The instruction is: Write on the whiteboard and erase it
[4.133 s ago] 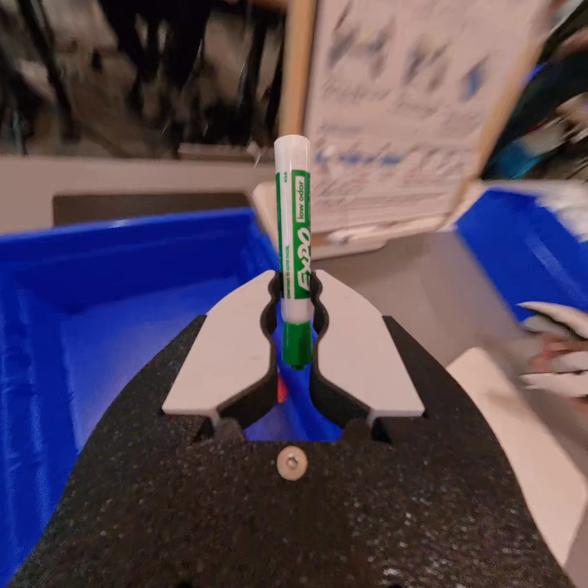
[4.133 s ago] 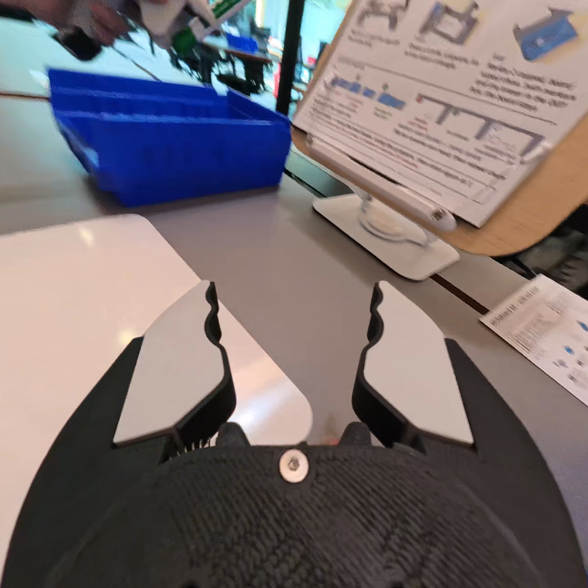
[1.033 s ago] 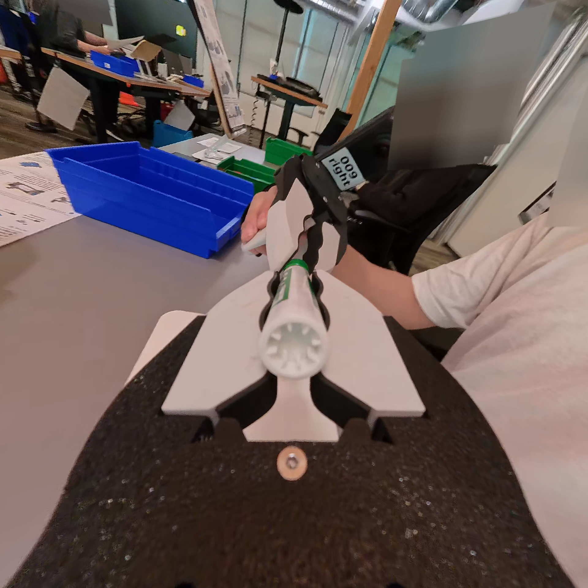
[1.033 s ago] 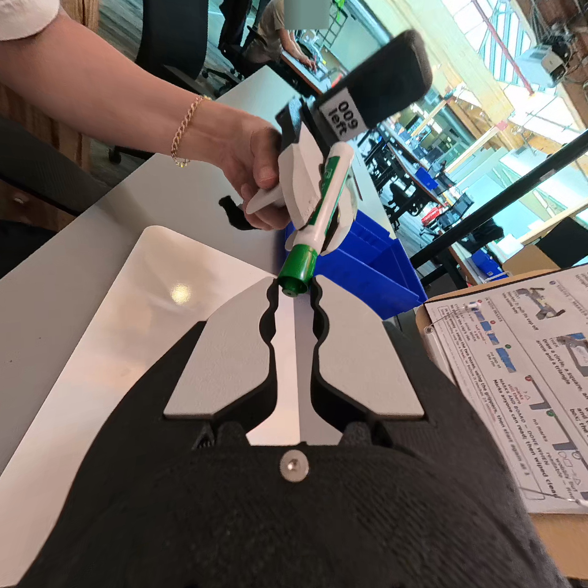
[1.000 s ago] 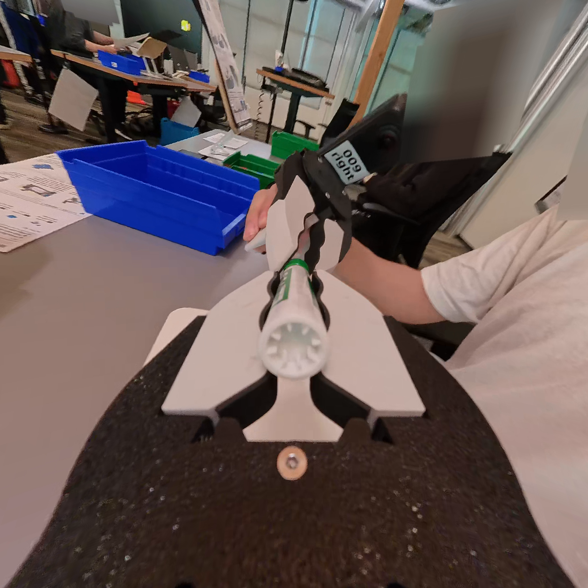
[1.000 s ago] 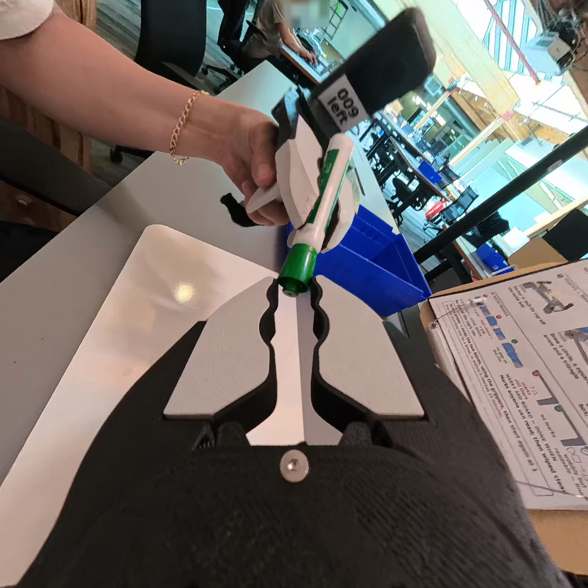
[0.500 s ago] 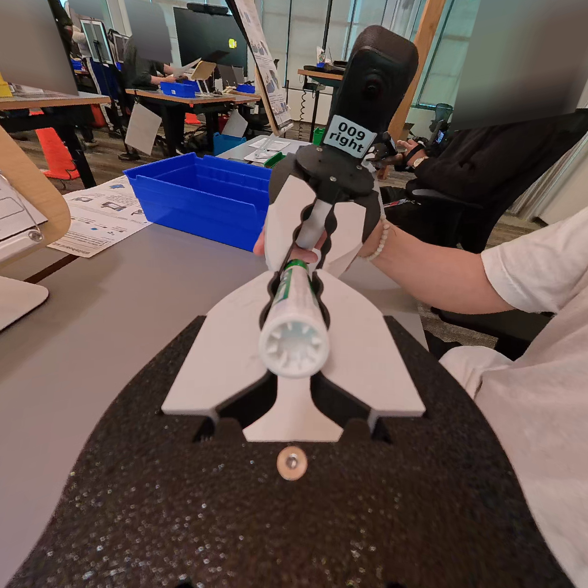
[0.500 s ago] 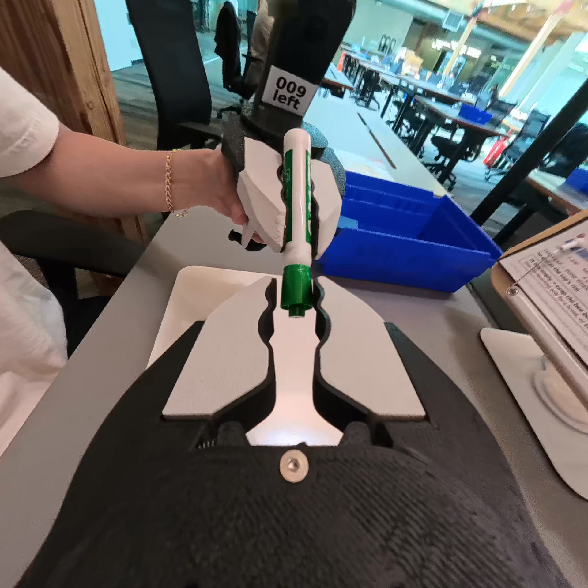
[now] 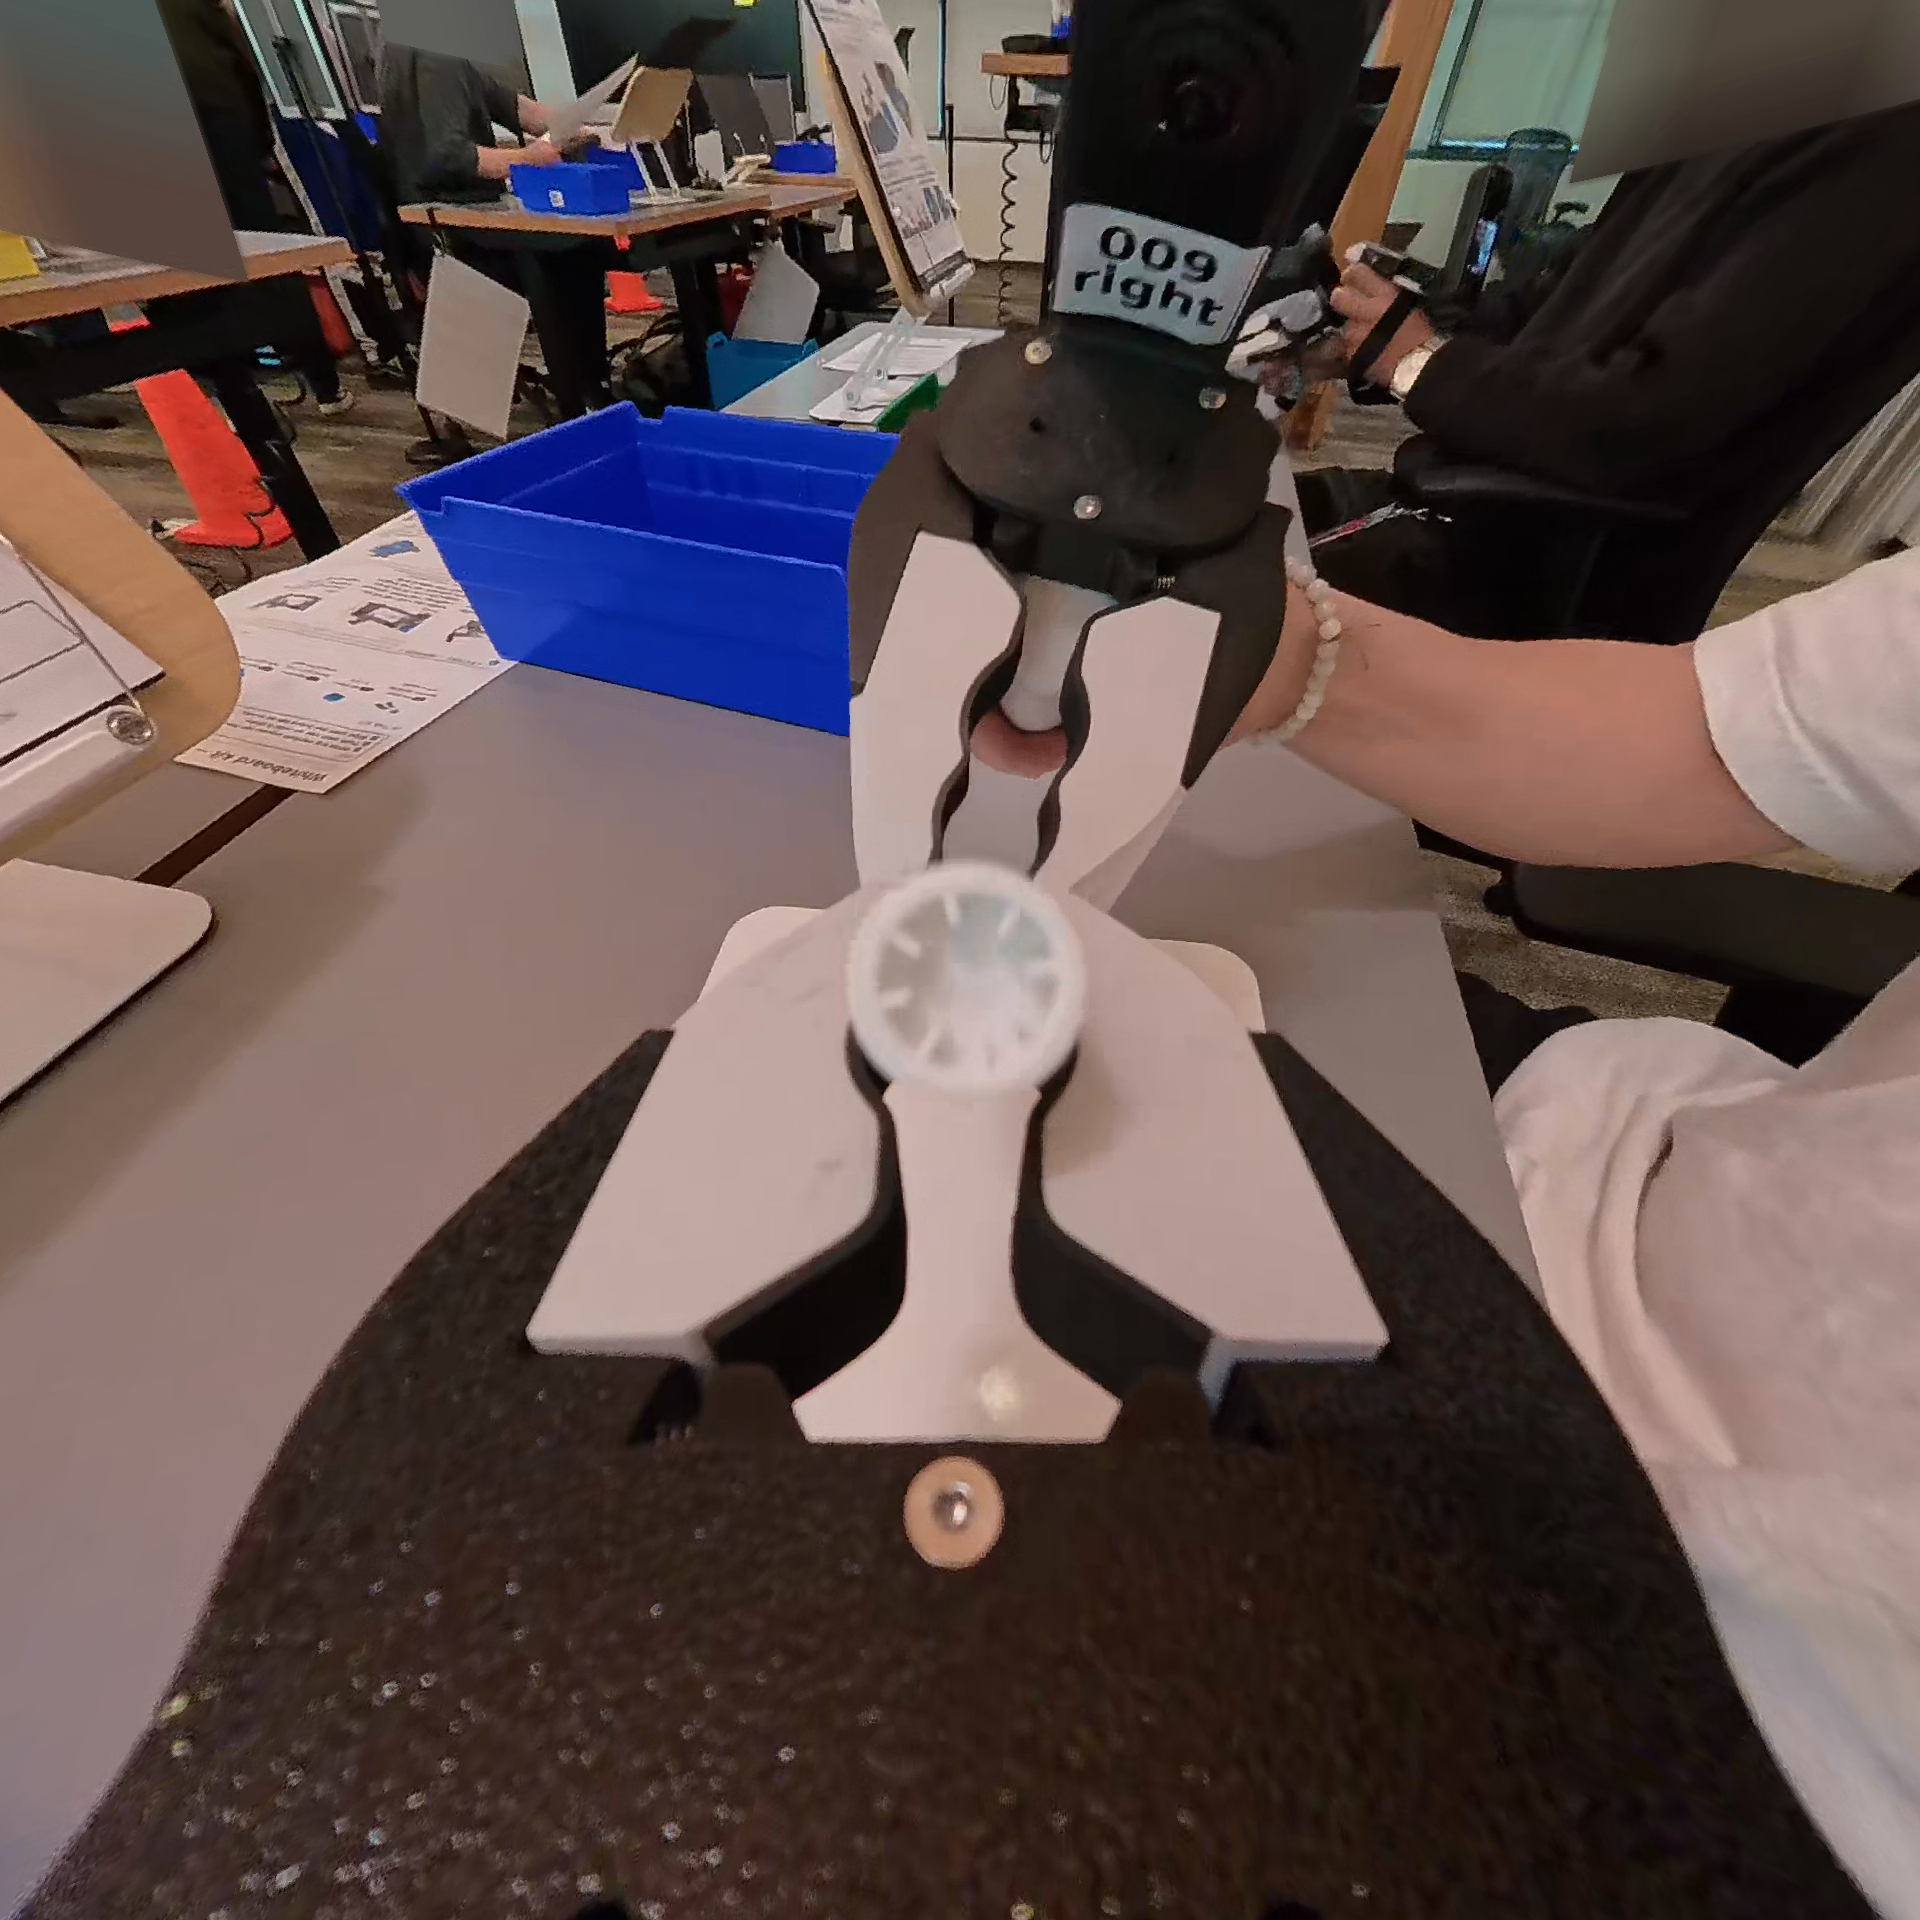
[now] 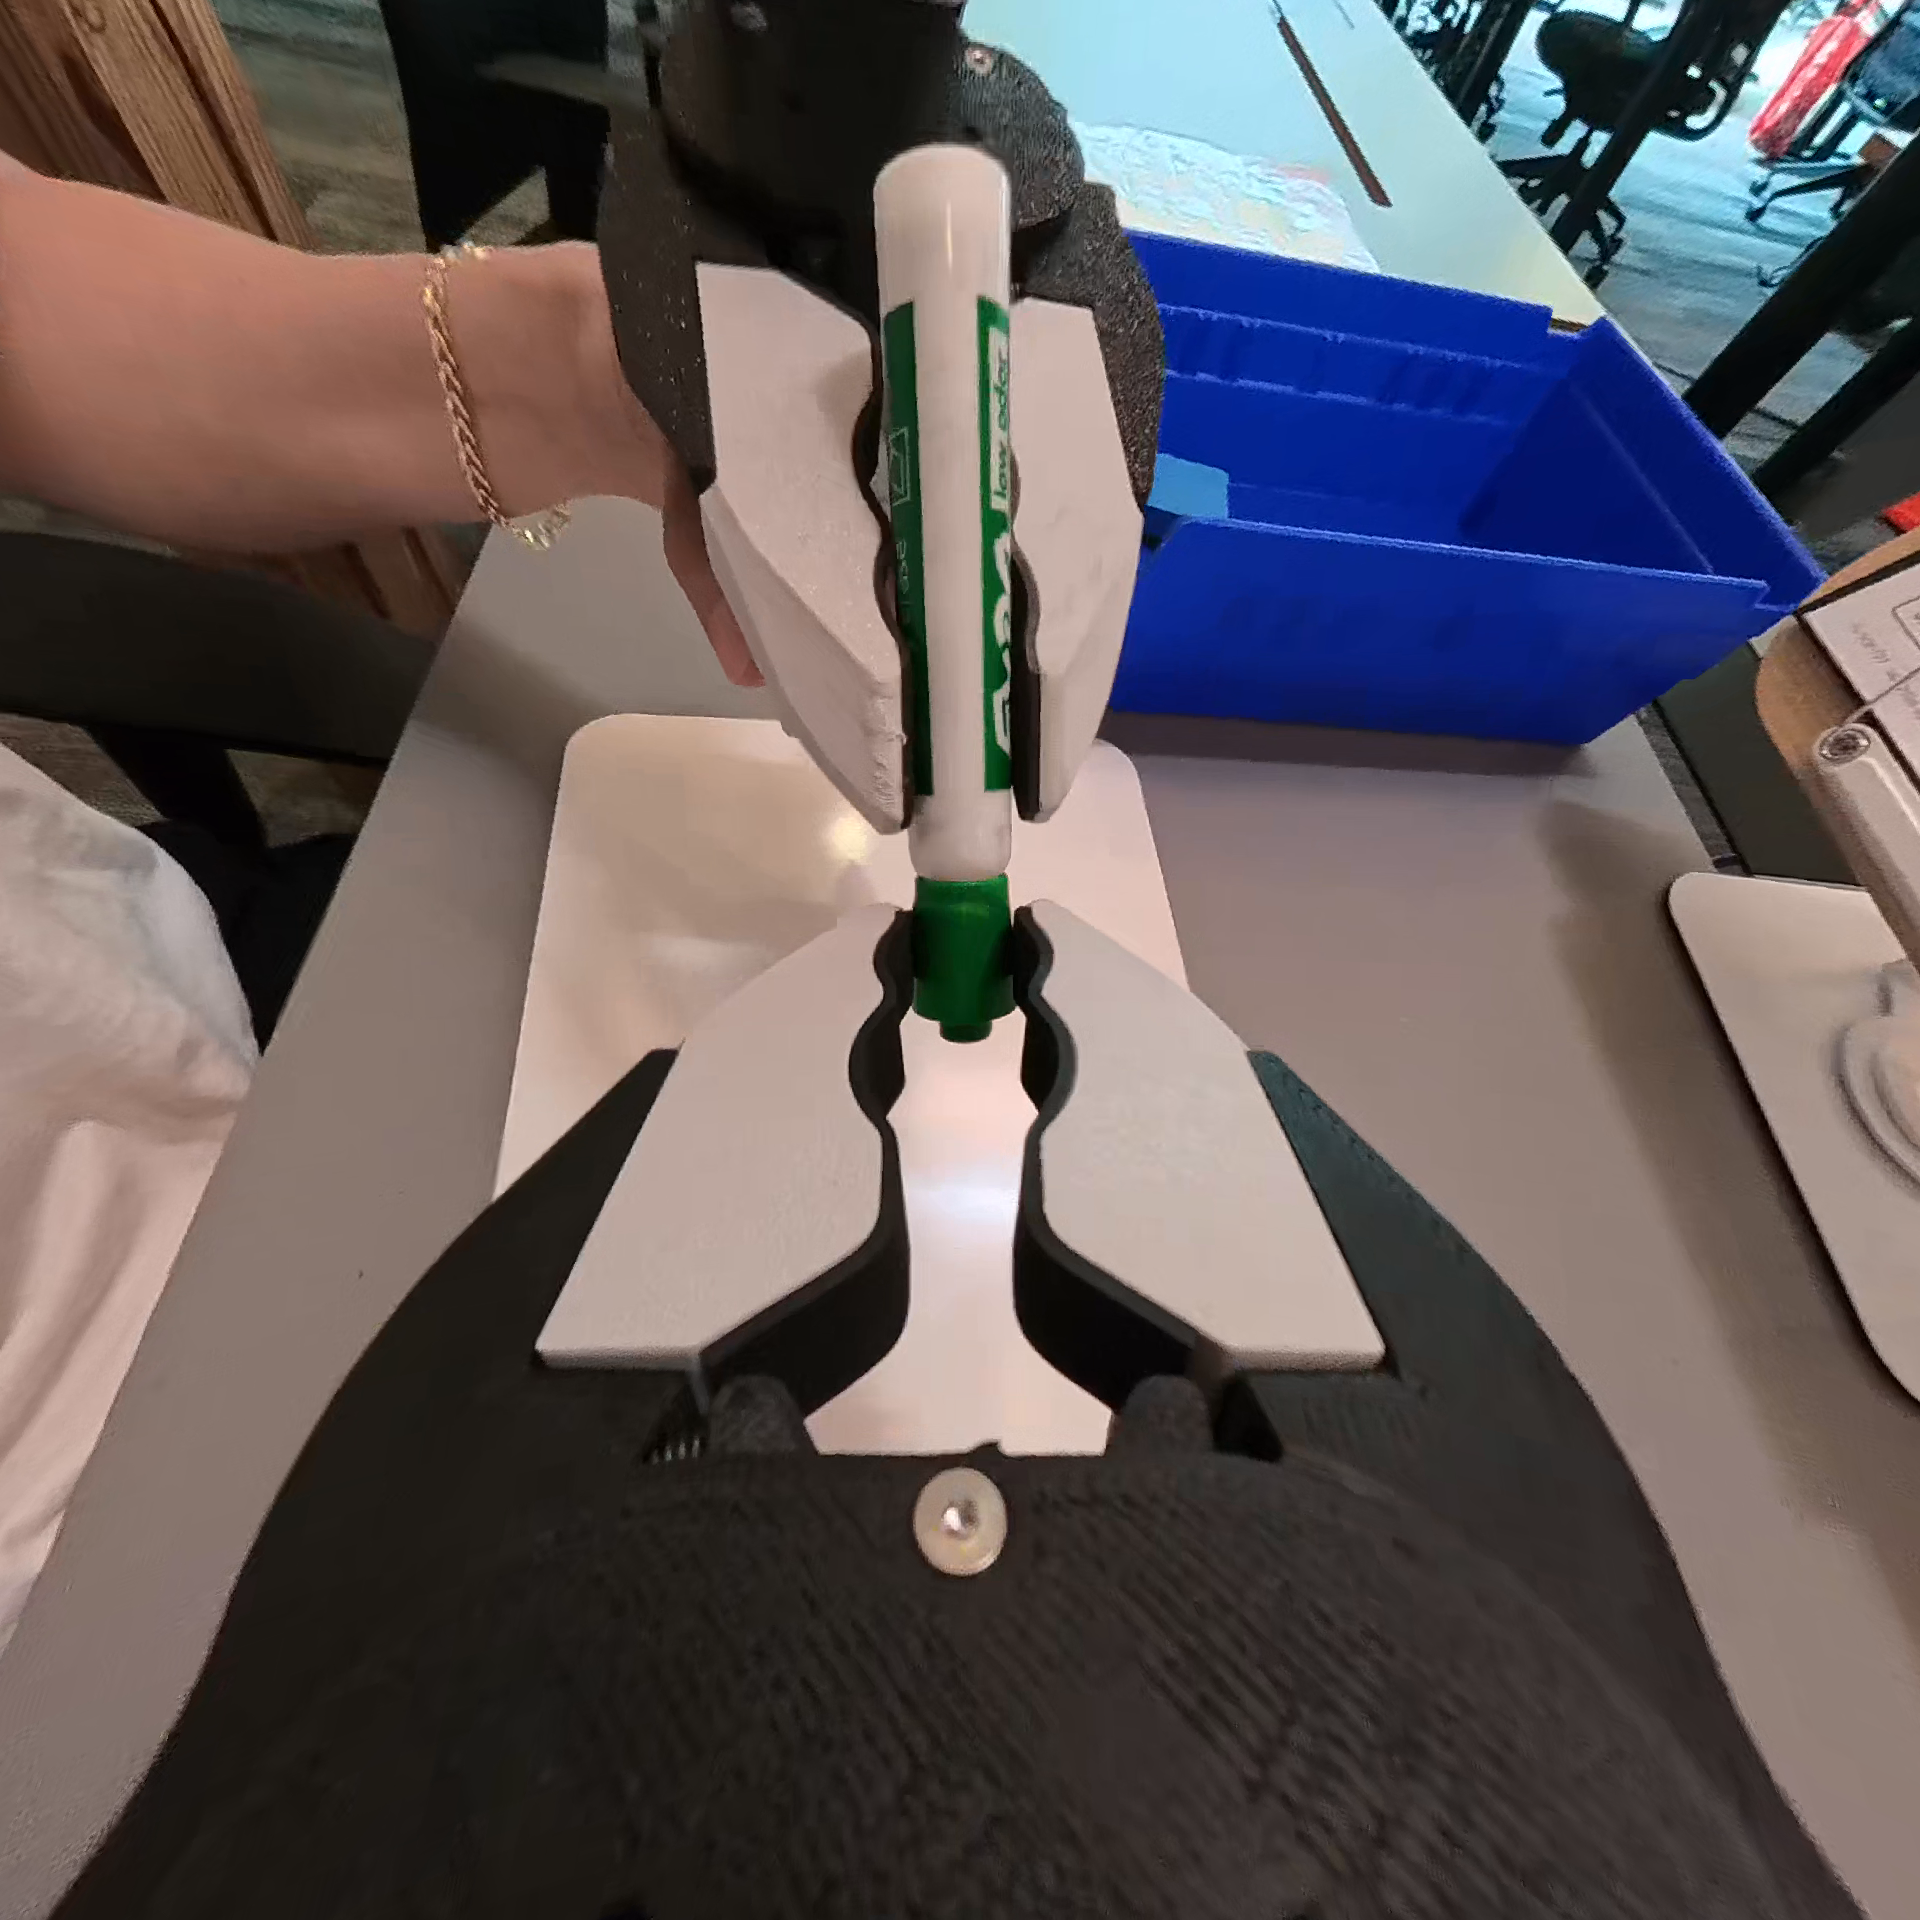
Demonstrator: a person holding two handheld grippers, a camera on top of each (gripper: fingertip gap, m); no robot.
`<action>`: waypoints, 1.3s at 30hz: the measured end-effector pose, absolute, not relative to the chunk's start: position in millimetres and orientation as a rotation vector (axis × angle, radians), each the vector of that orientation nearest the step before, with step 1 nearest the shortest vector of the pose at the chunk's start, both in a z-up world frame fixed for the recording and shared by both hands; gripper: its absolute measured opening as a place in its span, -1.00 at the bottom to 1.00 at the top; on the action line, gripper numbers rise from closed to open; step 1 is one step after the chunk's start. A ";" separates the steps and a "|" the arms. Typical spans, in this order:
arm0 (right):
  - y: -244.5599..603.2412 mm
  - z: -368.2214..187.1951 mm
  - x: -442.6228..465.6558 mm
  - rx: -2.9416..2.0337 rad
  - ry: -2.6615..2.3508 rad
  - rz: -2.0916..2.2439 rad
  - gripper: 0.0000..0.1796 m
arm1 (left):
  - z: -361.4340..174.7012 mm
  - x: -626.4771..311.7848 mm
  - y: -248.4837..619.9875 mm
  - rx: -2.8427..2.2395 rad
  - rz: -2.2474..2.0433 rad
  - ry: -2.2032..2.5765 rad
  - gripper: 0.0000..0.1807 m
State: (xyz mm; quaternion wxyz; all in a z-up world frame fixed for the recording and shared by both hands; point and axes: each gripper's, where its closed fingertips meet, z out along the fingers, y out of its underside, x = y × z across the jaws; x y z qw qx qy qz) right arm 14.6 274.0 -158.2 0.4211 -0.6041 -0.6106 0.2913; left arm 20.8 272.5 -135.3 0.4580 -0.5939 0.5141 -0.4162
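A white marker with a green label (image 10: pixel 940 499) is held in my left gripper (image 10: pixel 961 810), which is shut on its barrel, above the whiteboard (image 10: pixel 675 883). Its green cap (image 10: pixel 961 966) points at me and sits in the front notch between the fingertips of my right gripper (image 10: pixel 958 925), whose jaws are closed around it. In the left wrist view I see the marker's white rear end (image 9: pixel 966 987) in my left gripper (image 9: pixel 966 935). My right gripper (image 9: pixel 987 862) faces it just beyond, over the whiteboard (image 9: pixel 1216 966).
A blue bin (image 10: pixel 1455 540) stands behind the whiteboard on the grey table (image 10: pixel 1403 987). A second blue bin (image 9: pixel 665 561) and a printed sheet (image 9: pixel 343 665) lie on the far side. A white stand base (image 10: pixel 1808 1091) holding a wooden board sits at the table's edge. Less than 4 cm separates the two grippers' tips.
The two grippers have swung to face each other squarely. The marker's green cap has slid in between my right fingertips. Earlier my right gripper was wide open and empty.
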 end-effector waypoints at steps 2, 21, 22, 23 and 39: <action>276.6 -161.7 17.1 -1.528 -1.563 0.630 -0.79 | -139.1 21.4 273.9 -1.483 -1.003 1.273 -0.79; 312.8 -171.4 34.1 -1.359 -1.613 -0.357 -0.79 | -156.0 25.0 305.3 -1.669 -1.459 0.703 -0.79; 310.7 -174.2 34.0 -1.392 -1.621 -0.287 -0.79 | -159.1 24.9 303.5 -1.664 -1.412 0.753 -0.79; 309.2 -176.9 35.0 -1.418 -1.640 -0.251 -0.79 | -160.7 25.3 301.9 -1.649 -1.367 0.796 -0.79; 324.0 -207.3 87.2 -1.733 -1.565 -0.051 -0.79 | -150.3 -20.8 322.2 -1.640 -1.101 0.724 -0.79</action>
